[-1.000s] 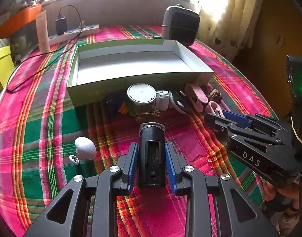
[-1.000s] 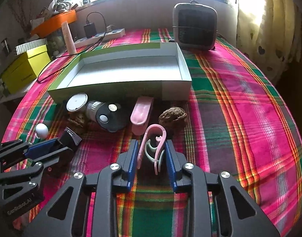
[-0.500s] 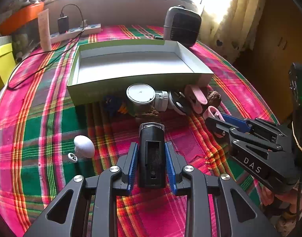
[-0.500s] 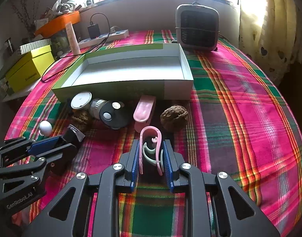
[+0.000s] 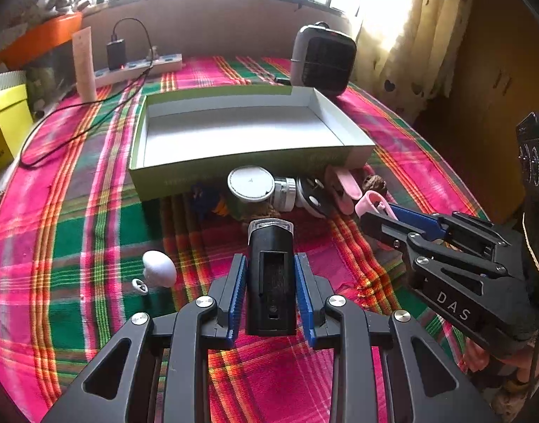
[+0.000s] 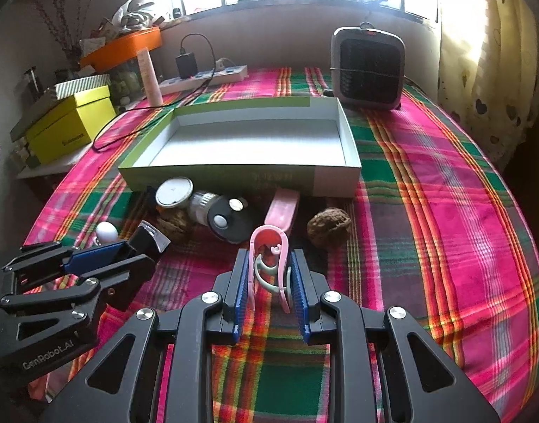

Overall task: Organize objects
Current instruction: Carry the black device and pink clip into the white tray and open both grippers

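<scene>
Holding two things at once, one per gripper, with the box waiting empty ahead.

Left gripper point(image 5: 271, 292): clamped narrow on a black torch point(image 5: 271, 278), blue pads flat against both long sides, clear lens end poking out beyond the fingertips toward the box point(image 5: 241, 162). Best kept gripped at mid-body and lifted straight up before going forward, so as to clear the white-lidded jar point(image 5: 250, 185) and the clutter just past the lens. Just left of the fingers and not touching them: a white egg point(image 5: 159, 268), resting on the plaid cloth point(image 5: 75, 232). Worth swinging wide of it, since a nudge would likely set it rolling.

Right gripper point(image 6: 271, 282): closed narrow on a pink clip point(image 6: 269, 250), arched top standing above the fingertips, mint-green inner parts squeezed between the pads. Light, springy plastic by the look of it, so probably wiser to hold with steady pressure and avoid twisting. Directly ahead lies a pink case point(image 6: 282, 209), with a walnut point(image 6: 328, 227) ahead and to the right, both close but apart from the clip. Beyond them sits the near wall of the box; enough height needed to pass over that rim, then lowering onto the bare floor and opening only once the load rests there.
</scene>
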{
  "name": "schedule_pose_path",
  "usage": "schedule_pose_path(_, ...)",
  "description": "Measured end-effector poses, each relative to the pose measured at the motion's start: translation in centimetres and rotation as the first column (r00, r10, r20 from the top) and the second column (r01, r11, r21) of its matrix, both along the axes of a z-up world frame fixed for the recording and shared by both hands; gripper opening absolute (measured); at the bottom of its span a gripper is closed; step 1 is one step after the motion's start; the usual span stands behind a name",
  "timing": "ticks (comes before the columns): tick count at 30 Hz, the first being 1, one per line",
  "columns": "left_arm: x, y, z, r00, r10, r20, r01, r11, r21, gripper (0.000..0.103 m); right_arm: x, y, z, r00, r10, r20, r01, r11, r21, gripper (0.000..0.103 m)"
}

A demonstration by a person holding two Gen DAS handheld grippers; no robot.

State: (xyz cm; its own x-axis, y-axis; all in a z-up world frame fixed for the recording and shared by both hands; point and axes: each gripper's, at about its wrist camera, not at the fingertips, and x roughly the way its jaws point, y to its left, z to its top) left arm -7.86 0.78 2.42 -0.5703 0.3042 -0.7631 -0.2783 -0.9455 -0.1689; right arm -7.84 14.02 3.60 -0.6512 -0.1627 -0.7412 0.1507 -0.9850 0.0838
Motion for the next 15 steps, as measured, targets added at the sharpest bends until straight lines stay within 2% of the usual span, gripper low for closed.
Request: schedule_pose_path(15,-2.2,-1.0,2.6,0.998,0.037,-0.049,-0.036,0.999,0.012,0.025,-2.6,-1.2,2.0,0.998,0.066,-0.025,-0.066,0.998,-0.019,0.024)
